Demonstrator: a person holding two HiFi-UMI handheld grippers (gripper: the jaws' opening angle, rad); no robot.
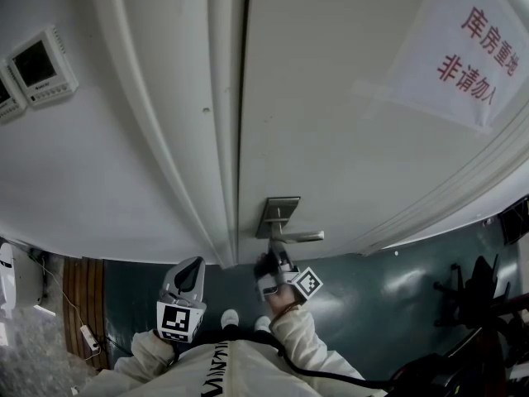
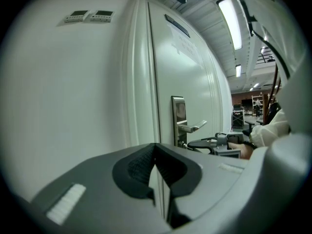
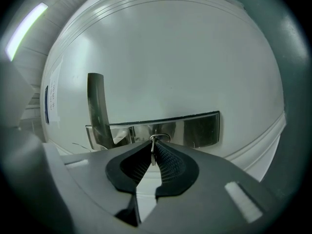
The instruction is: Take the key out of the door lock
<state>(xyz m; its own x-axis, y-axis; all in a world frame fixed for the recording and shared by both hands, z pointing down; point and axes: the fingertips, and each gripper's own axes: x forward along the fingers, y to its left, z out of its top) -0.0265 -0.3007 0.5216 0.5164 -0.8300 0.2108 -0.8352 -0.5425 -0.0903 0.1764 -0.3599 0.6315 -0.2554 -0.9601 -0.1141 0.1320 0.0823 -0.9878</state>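
A silver lock plate [image 1: 279, 212] with a lever handle [image 1: 302, 236] sits on the white door. My right gripper [image 1: 276, 255] is at the plate just below the handle. In the right gripper view it [image 3: 152, 144] is shut on the thin metal key [image 3: 153, 150]. The key's head and ring [image 3: 161, 137] stick out of the plate [image 3: 195, 128] beside the handle [image 3: 97, 111]. My left gripper [image 1: 192, 268] hangs lower left, away from the door, and its jaw tips [image 2: 155, 148] meet on nothing. The left gripper view shows the plate [image 2: 179, 112] and the right gripper [image 2: 204, 143] from the side.
The door frame [image 1: 221, 139] runs to the left of the lock. A paper notice [image 1: 471, 48] hangs on the door's upper right. Wall control panels [image 1: 37, 64] are at far left. Dark furniture [image 1: 479, 296] stands on the floor at right, a power strip [image 1: 87, 336] at lower left.
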